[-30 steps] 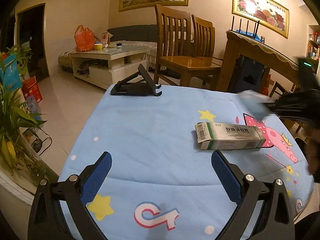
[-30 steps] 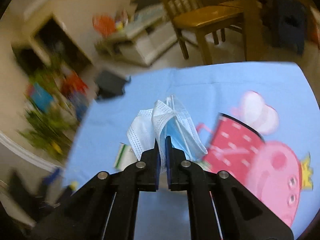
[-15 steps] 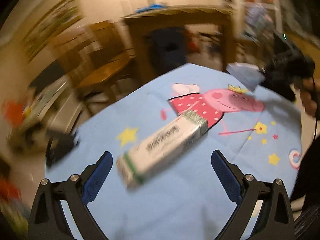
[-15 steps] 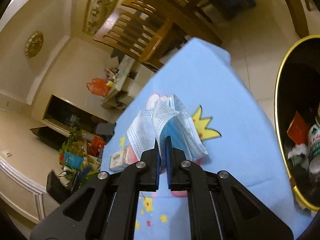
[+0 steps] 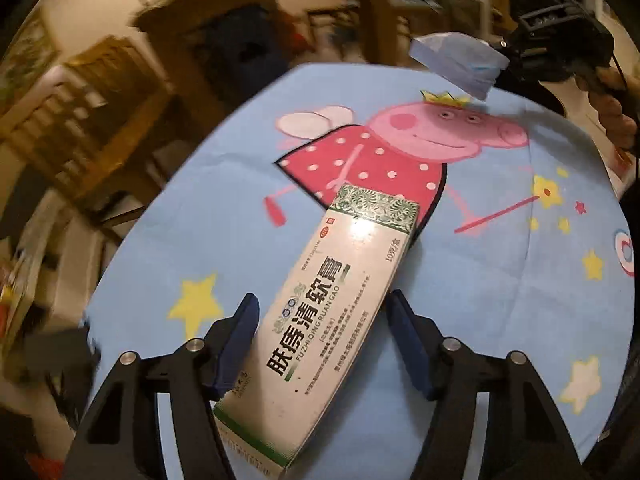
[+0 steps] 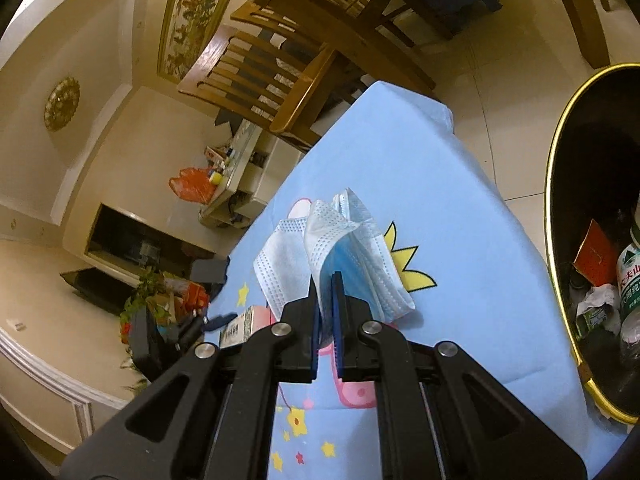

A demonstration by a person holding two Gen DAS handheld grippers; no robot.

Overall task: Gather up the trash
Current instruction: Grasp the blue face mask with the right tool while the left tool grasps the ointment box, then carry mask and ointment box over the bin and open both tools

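Observation:
A white and green ointment box (image 5: 340,296) lies on the blue cartoon tablecloth (image 5: 500,280). My left gripper (image 5: 324,340) straddles its near half and the jaws are closing. The left pad sits at the box's edge, while a narrow gap shows at the right pad. My right gripper (image 6: 325,292) is shut on a crumpled blue and white face mask (image 6: 344,240), held above the table's corner. In the left wrist view the mask (image 5: 456,60) hangs at the far right edge, with the right gripper (image 5: 502,66) and a hand behind it.
A black trash bin with a gold rim (image 6: 554,200) stands on the tiled floor just right of the table. It holds a bottle, a red card and crumpled paper. Wooden chairs (image 6: 280,80) stand beyond the table's far side. A coffee table and plants lie further off.
My left gripper rolled, dropped onto the box and narrowed its jaws around it. My right gripper carried the mask across the table towards the bin, then stayed still.

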